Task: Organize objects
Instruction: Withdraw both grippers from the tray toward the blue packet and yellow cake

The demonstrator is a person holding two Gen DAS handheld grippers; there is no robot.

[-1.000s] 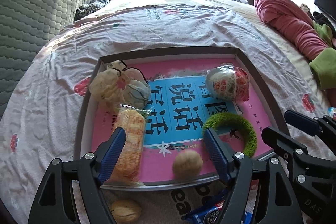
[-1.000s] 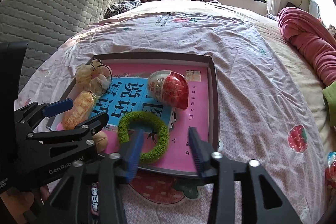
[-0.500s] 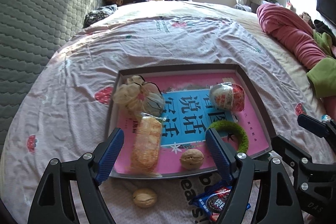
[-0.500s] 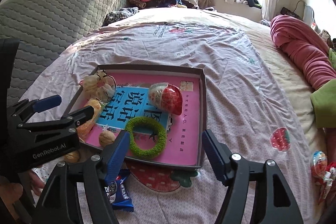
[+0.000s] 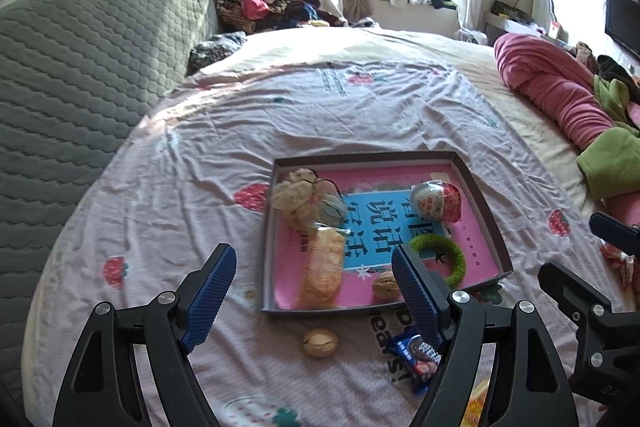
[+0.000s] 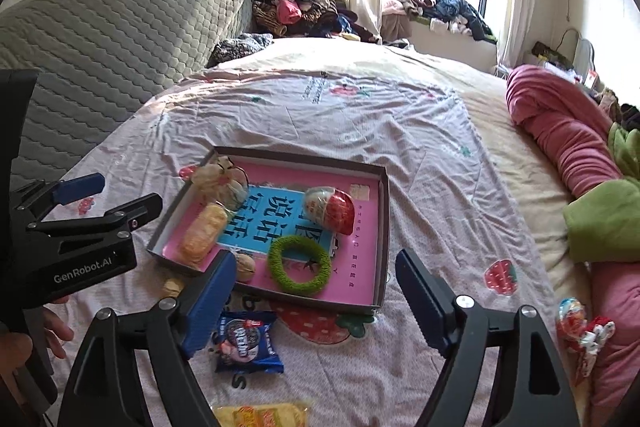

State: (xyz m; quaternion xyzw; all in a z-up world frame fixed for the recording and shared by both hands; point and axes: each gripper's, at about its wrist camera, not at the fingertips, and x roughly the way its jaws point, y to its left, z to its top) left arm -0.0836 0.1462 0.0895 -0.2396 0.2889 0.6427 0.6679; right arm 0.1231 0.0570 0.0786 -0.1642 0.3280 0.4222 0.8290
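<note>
A shallow grey tray [image 5: 364,157] [image 6: 386,227] with a pink and blue floor lies on the bed. In it are a green ring [image 5: 456,259] [image 6: 298,285], a foil egg [image 5: 436,201] [image 6: 330,209], a wrapped snack [image 5: 324,267] [image 6: 202,233], a walnut [image 5: 385,285] [image 6: 245,267] and a cream cloth bundle [image 5: 304,197] [image 6: 218,179]. My left gripper [image 5: 313,251] hovers open above the tray's near edge, holding nothing. My right gripper [image 6: 316,255] hangs over the near right side, its jaws opening, with nothing between them.
On the sheet in front of the tray lie a second walnut [image 5: 320,343] [image 6: 172,287], a blue biscuit pack [image 5: 416,351] [image 6: 246,341] and a yellow packet [image 6: 260,415]. A wrapped egg toy [image 6: 572,315] lies right, by a pink blanket [image 5: 552,91]. A grey quilted headboard [image 5: 80,67] runs along the left.
Both grippers have risen and drawn back from the tray, so more of the bed shows. The right jaws have widened and left the green ring lying in the tray.
</note>
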